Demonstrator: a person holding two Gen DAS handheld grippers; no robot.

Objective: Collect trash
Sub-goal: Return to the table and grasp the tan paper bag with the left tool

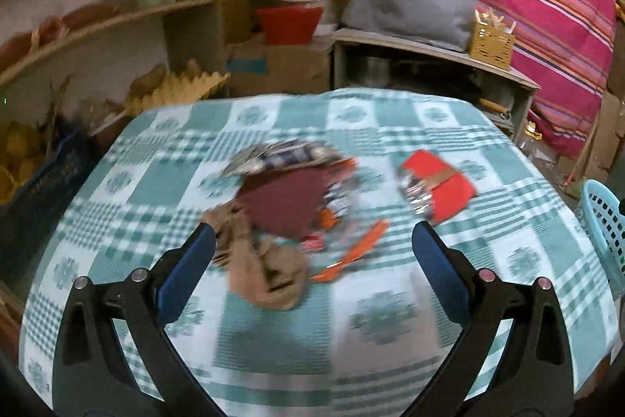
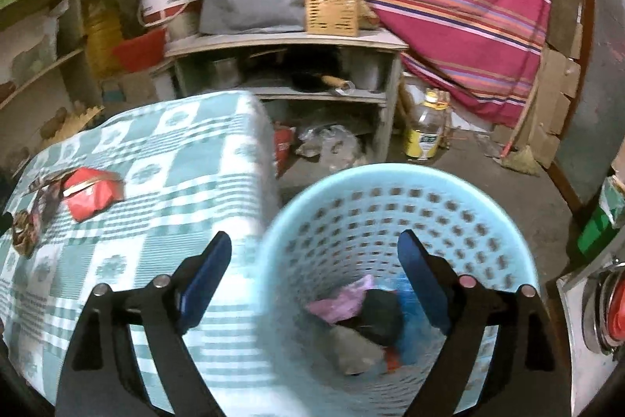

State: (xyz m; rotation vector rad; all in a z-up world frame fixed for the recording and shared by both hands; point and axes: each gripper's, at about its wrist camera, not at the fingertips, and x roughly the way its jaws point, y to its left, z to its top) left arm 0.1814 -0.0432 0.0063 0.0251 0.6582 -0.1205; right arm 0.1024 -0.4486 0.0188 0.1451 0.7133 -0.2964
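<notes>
your left gripper, jaws open and empty, has the trash pile just ahead, toward its left jaw; your right gripper, jaws open and empty, hangs over the basket.

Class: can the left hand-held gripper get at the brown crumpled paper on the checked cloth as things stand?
Probably yes. The left hand-held gripper is open, and the brown crumpled paper lies just ahead, nearest its left finger, with nothing in between.

Left gripper: jaws spread wide, angled downward, nothing between the pads. Right gripper: jaws spread wide, angled downward, nothing gripped.
</notes>
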